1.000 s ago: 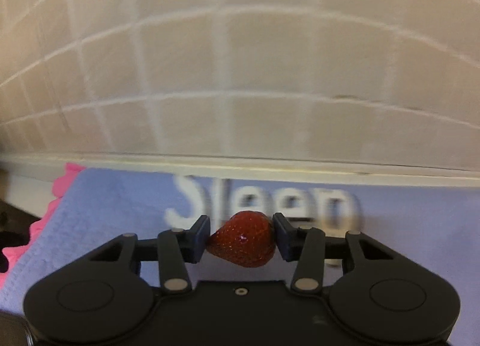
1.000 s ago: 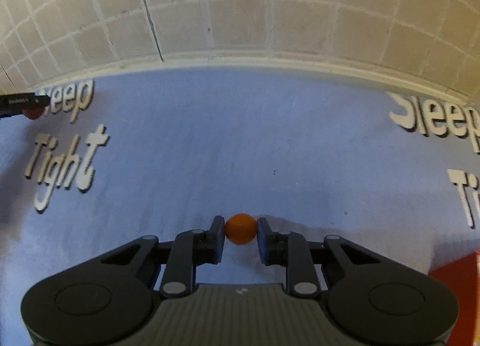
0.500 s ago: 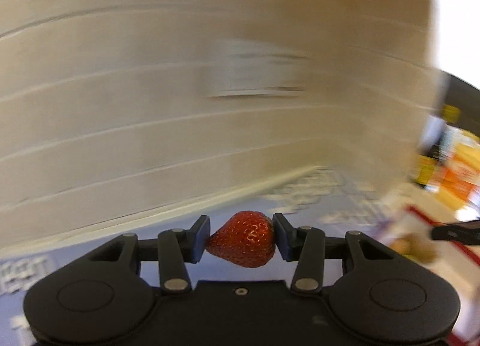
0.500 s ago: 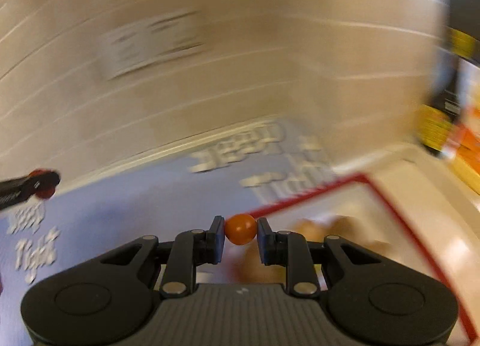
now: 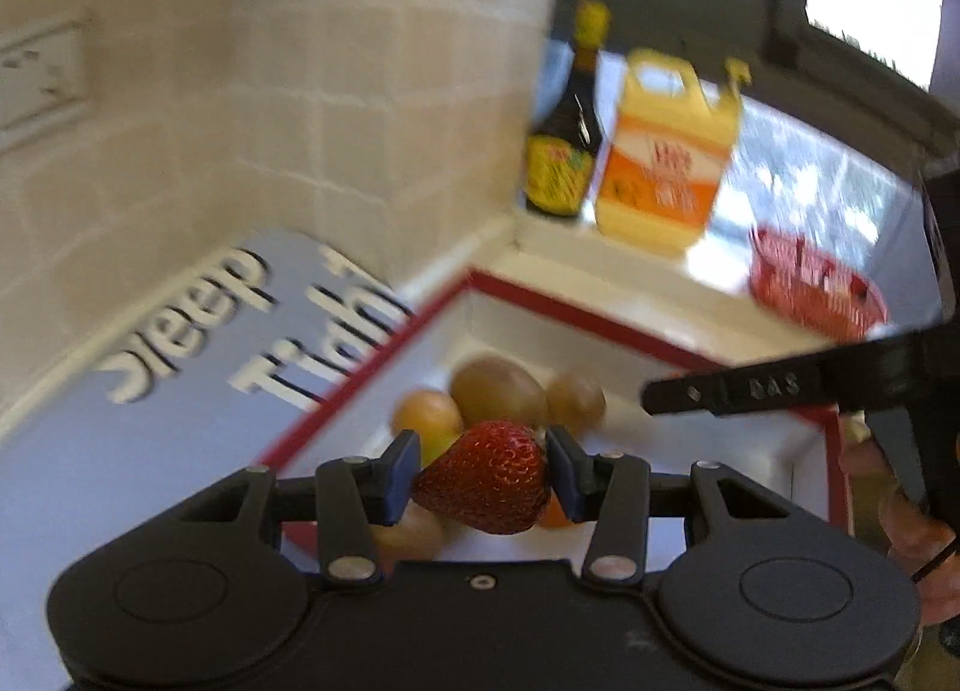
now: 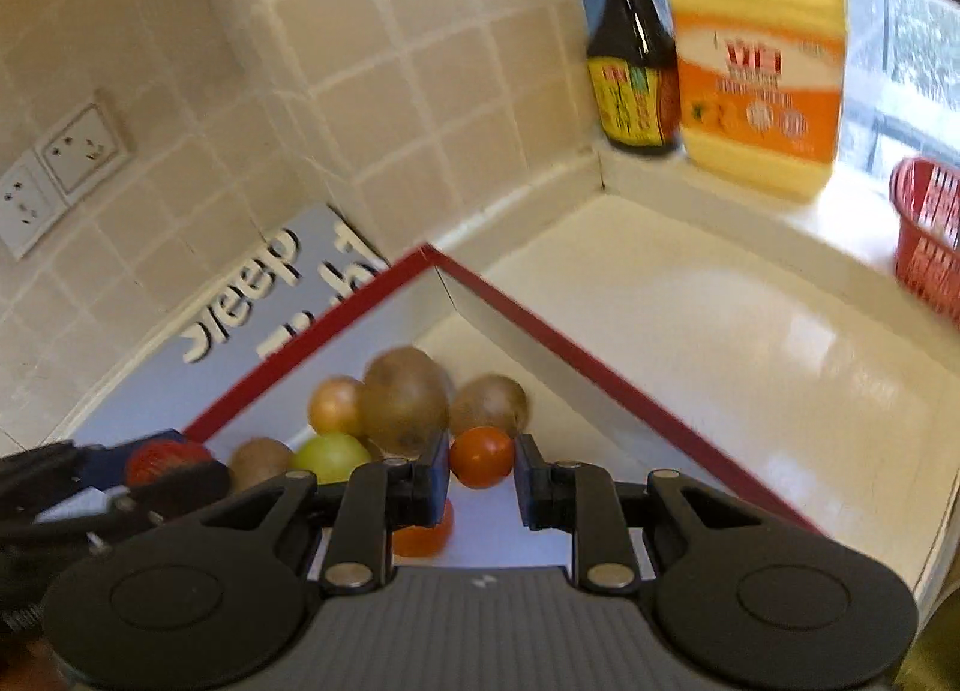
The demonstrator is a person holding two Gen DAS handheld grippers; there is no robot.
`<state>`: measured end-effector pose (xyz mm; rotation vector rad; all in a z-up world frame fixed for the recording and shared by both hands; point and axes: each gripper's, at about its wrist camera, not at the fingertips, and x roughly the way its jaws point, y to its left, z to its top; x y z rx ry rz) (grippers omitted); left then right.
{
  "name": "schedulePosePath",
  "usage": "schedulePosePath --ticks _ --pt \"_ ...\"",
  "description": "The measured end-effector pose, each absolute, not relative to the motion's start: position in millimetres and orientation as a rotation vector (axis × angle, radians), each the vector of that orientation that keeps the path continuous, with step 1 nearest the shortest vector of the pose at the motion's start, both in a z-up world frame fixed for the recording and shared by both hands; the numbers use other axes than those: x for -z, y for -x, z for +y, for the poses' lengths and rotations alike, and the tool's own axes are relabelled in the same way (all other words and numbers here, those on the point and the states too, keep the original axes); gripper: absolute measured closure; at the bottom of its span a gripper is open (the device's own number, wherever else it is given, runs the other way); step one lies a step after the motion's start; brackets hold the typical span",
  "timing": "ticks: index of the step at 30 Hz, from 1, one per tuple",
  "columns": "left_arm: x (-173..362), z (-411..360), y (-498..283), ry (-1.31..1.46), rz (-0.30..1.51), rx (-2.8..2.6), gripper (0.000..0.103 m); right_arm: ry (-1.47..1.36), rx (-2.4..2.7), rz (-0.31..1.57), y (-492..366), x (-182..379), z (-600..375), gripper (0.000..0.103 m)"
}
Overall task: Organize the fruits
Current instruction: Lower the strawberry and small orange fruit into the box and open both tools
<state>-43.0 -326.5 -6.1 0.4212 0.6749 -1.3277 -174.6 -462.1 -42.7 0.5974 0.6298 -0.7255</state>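
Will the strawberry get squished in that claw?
Probably a little: the strawberry looks soft and ripe, and the left claw pinches its sides. It seems light, so a gentle hold may do. Its pointed, lopsided shape suggests it would wobble rather than roll far.

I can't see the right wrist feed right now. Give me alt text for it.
The right gripper is shut on a small orange fruit, held above a red-edged white box of brown and green fruit. At the lower left the left gripper holds a strawberry. Behind stand a dark bottle, a yellow jug and a red basket.
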Motion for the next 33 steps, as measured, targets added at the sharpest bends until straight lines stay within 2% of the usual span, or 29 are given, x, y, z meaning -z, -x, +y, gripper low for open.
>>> schedulePosePath --ticks 8,25,30,32,33 --pt "43.4 -348.3 51.6 -0.55 0.747 1.342 0.048 -0.644 0.728 0.693 162.5 69.8 -474.5 0.079" --pt "65.5 -361.1 65.3 -0.674 0.73 1.349 0.047 -0.626 0.772 0.787 147.8 87.8 -480.9 0.078" --pt "59.2 -355.3 62.2 -0.66 0.724 1.363 0.044 -0.655 0.772 0.78 151.2 87.1 -483.8 0.076" --pt "48.5 -345.9 57.6 -0.622 0.715 1.371 0.034 -0.665 0.769 0.764 154.7 82.4 -483.4 0.076" --pt "40.8 -339.0 53.6 -0.592 0.711 1.375 0.033 -0.663 0.77 0.755 156.7 78.5 -482.7 0.076"
